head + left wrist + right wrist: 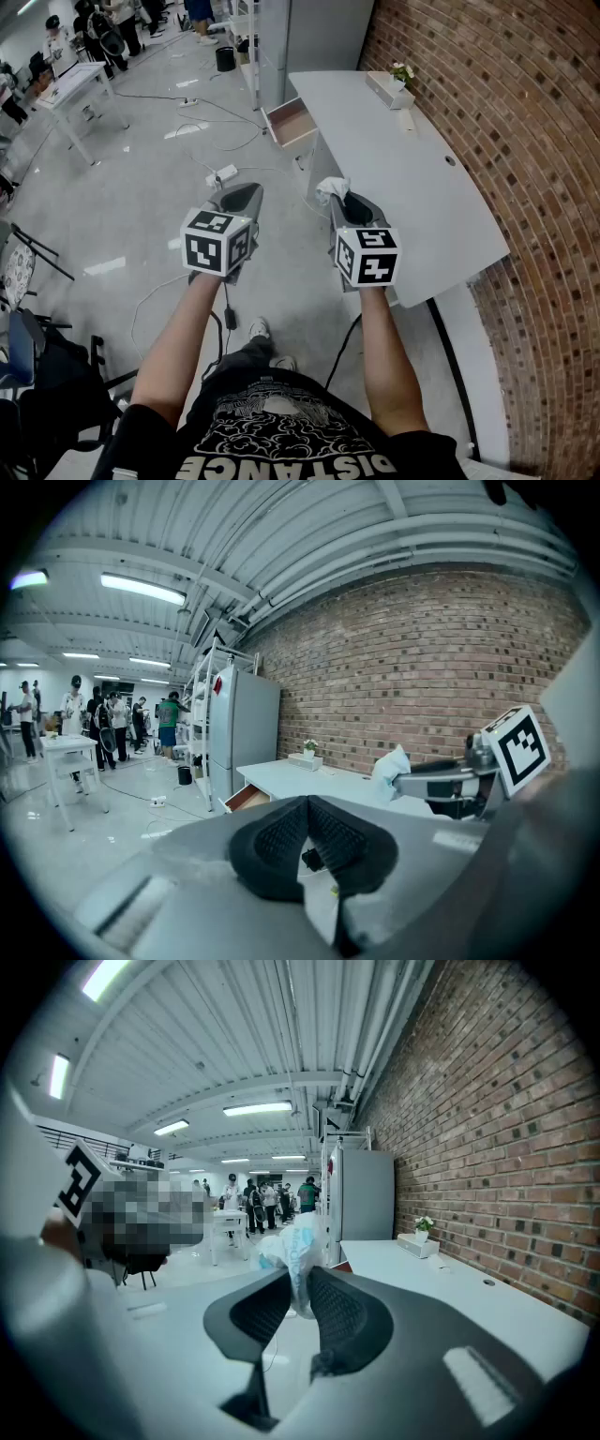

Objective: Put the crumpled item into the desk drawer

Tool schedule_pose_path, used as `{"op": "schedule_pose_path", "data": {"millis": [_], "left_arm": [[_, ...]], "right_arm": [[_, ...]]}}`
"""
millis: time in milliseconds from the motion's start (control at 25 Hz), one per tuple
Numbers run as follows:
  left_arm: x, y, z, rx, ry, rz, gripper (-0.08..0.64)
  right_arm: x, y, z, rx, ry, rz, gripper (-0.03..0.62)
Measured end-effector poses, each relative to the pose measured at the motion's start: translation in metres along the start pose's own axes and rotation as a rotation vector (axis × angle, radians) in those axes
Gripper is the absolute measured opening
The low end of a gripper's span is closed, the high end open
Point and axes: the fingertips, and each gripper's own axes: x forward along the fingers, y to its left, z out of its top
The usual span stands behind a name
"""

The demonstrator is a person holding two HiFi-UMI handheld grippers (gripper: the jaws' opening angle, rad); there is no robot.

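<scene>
Gripping the crumpled item (332, 190) at frame centre by a thin fold in the right tool (339, 199), left tool (246, 192) closed empty, risking it slipping free short of the open drawer (289, 122) at upper centre.

"DISTANCE" in white capitals, upside down, on the person's black shirt (281, 448).

Wall: a brick wall (487, 84) is running along the far edge of the grey desk (394, 169).
Floor: a glossy pale floor (141, 178) is reflecting the lamps; cables (225, 112) are trailing across it.
Furniture: a white table (80, 89) is standing well apart from the desk; a grey refrigerator (242, 733) is standing at the desk's end.
Lighting: tube lights (141, 588) are glowing under the ribbed ceiling (309, 527).
</scene>
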Motion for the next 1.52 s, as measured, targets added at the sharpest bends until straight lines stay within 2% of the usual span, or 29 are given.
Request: {"op": "schedule_pose_path", "data": {"millis": [440, 840, 1080, 1520], "left_arm": [[0.039, 0.044, -0.004, -0.012, 0.018, -0.025, -0.002], [0.099, 0.122, 0.011, -0.038, 0.036, -0.039, -0.002], [0.119, 0.178, 0.02, -0.049, 0.039, -0.045, -0.002], [0.142, 0.233, 0.029, -0.05, 0.043, -0.095, -0.002]], "right_arm": [[0.055, -0.007, 0.001, 0.016, 0.021, -0.023, 0.074], [0.152, -0.008, 0.018, 0.024, 0.063, -0.014, 0.075], [0.205, 0.007, 0.031, 0.014, 0.083, -0.021, 0.075], [0.255, 0.021, 0.044, 0.012, 0.103, -0.066, 0.075]]}}
